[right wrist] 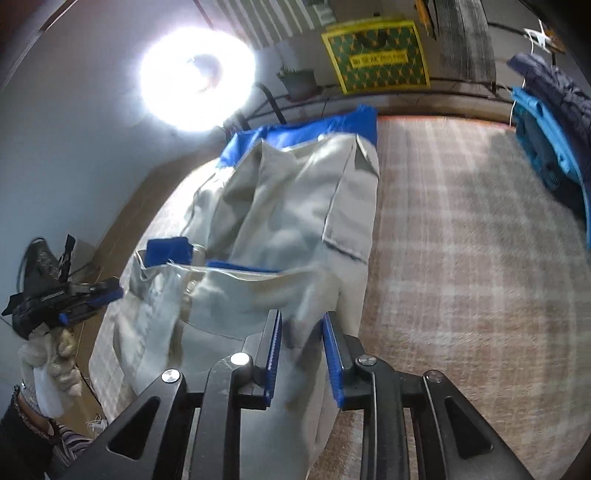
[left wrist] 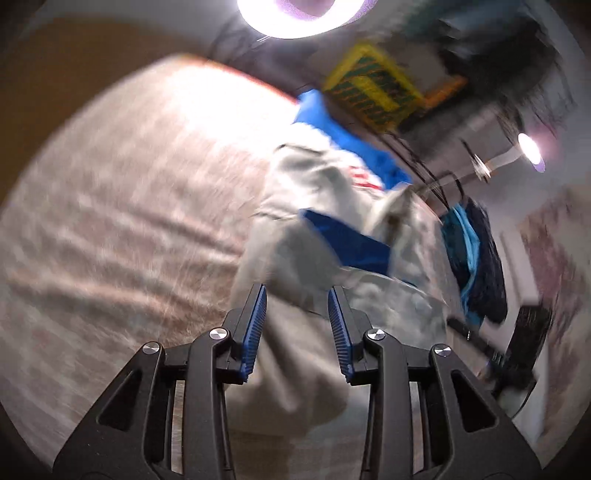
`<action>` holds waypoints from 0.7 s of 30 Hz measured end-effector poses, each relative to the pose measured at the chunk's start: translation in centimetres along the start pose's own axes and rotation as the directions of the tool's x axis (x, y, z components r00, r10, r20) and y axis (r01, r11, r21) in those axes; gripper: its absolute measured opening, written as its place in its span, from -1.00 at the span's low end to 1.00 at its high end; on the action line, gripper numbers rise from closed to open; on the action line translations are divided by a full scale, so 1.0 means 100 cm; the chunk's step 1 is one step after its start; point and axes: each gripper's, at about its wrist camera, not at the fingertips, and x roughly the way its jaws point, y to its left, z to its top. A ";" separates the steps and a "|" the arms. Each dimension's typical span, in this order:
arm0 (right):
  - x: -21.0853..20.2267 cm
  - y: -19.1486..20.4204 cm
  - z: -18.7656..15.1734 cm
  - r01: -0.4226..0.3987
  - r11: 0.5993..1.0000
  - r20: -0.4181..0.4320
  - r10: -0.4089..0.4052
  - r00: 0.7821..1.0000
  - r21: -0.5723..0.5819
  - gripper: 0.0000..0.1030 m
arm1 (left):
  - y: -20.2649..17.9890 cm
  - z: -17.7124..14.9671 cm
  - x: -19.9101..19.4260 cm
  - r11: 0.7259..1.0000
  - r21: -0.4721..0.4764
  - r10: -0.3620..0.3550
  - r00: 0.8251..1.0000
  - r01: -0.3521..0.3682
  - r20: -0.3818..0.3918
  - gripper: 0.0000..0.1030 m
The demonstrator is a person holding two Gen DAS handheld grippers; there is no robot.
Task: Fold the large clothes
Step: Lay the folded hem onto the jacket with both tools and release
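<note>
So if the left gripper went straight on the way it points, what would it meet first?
Most likely the grey garment: its cloth fills the view between and beyond the open left gripper. Motion blur makes depth unclear, so I cannot tell whether it already touches.

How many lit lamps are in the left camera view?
2. A ring light shines at the top edge above the grey jacket; a small lamp glows at the right. Others may sit outside the view.
</note>
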 end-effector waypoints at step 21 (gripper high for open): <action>0.044 0.019 -0.002 0.034 0.992 -0.087 -0.044 0.995 -0.120 -0.80 | -0.015 0.027 0.092 0.972 0.213 0.114 0.992 -0.098 -0.063 -0.42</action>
